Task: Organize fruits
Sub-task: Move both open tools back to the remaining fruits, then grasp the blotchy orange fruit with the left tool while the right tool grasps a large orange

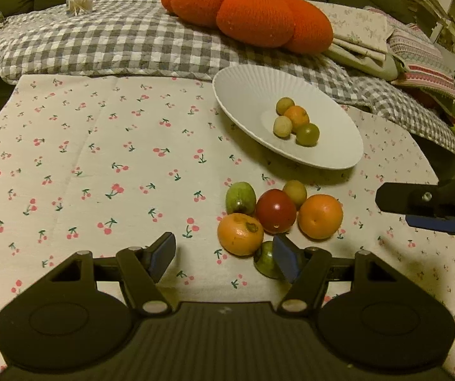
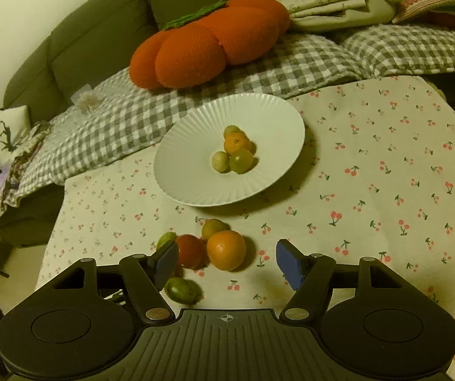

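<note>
Fingers spread wide, empty: left gripper | right gripper | loose fruits ahead.

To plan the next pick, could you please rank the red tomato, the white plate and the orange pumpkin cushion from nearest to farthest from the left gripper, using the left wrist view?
1. Red tomato, just ahead, right.
2. White plate, mid-table.
3. Orange pumpkin cushion, back on the sofa.

- No words, brand names or numbers can be read in either view.
- The only sign is a small crosshair mark, a circle crossed by a horizontal and a vertical line, printed in white on the ribbed black body of the right gripper.
</note>
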`<action>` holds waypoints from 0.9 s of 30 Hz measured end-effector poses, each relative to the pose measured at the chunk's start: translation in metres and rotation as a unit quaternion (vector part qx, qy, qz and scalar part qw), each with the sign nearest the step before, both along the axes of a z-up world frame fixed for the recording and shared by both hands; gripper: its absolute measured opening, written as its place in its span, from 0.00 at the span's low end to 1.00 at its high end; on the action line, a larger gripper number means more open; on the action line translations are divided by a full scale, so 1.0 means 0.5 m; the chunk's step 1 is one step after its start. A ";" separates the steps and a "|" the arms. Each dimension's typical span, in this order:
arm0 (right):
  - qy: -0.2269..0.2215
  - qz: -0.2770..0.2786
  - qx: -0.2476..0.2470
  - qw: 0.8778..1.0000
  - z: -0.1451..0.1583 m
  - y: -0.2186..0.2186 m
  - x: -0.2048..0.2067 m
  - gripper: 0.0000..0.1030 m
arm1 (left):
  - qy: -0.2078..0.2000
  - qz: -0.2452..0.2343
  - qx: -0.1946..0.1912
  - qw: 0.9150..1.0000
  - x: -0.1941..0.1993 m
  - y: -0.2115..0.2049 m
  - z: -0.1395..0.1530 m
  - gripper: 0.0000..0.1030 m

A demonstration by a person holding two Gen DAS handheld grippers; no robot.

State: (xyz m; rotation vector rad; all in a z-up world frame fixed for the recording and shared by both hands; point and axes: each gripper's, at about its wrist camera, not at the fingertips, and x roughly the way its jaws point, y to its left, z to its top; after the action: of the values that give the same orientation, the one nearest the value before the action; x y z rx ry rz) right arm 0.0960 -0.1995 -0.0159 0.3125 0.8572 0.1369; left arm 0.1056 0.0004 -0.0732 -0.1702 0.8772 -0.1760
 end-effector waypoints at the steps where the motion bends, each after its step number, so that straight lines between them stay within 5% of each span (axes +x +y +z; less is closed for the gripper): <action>1: 0.000 0.000 -0.001 1.000 -0.002 0.000 0.001 0.67 | 0.002 -0.001 -0.001 1.000 0.002 -0.002 -0.002 0.64; 6: 0.006 -0.001 -0.005 1.000 -0.012 -0.001 0.007 0.67 | -0.003 -0.003 -0.007 1.000 0.011 -0.006 -0.003 0.61; 20: 0.013 -0.013 -0.006 1.000 -0.031 -0.013 0.021 0.67 | -0.016 -0.015 -0.019 1.000 0.013 -0.010 -0.002 0.29; 27: 0.015 -0.009 -0.010 1.000 -0.045 -0.008 0.032 0.67 | -0.007 0.001 -0.035 0.999 0.015 0.002 0.000 0.28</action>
State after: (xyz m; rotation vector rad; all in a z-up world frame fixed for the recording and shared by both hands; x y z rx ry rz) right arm 0.1119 -0.2034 -0.0385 0.3047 0.8852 0.1079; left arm 0.1130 0.0012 -0.0731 -0.2344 0.8576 -0.2053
